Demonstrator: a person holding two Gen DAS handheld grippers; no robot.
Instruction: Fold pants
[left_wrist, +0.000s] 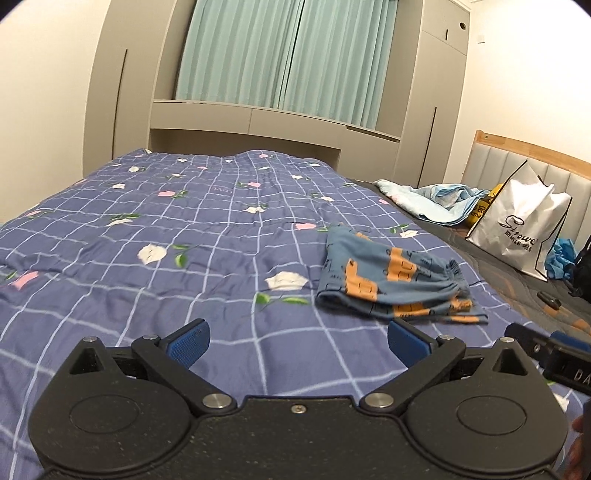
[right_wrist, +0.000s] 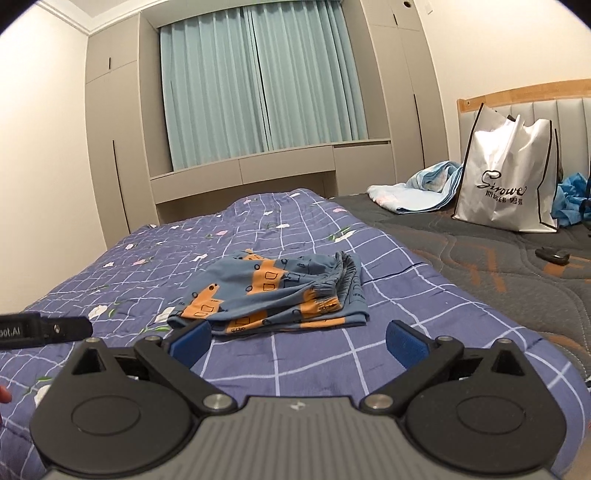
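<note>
Nearest in the left wrist view, the left gripper (left_wrist: 297, 345) is seen with its blue-padded fingers (left_wrist: 188, 341) spread wide apart, nothing held between them, above a blue checked quilt (left_wrist: 166, 236) printed with flowers. Folded blue pants (left_wrist: 391, 282) with orange blocks are laid on the quilt, far and to the right of the fingers, untouched. Their long axis is run from near-left to far-right, the gathered waistband turned to the right. Farther right, a white shopping bag (left_wrist: 521, 230) is marked "Sirowe". Part of the right gripper (left_wrist: 546, 349) is glimpsed at the right edge.

Nearest in the right wrist view, the right gripper (right_wrist: 297, 341) is likewise held wide apart and empty. The pants (right_wrist: 273, 295) are found just beyond its fingers, centred, long axis left to right, waistband to the right. "Sirowe" is read on the bag (right_wrist: 506, 177); smaller characters beneath are illegible. At the left edge, the left gripper (right_wrist: 44, 328) bears lettering ending in "AI".
</note>
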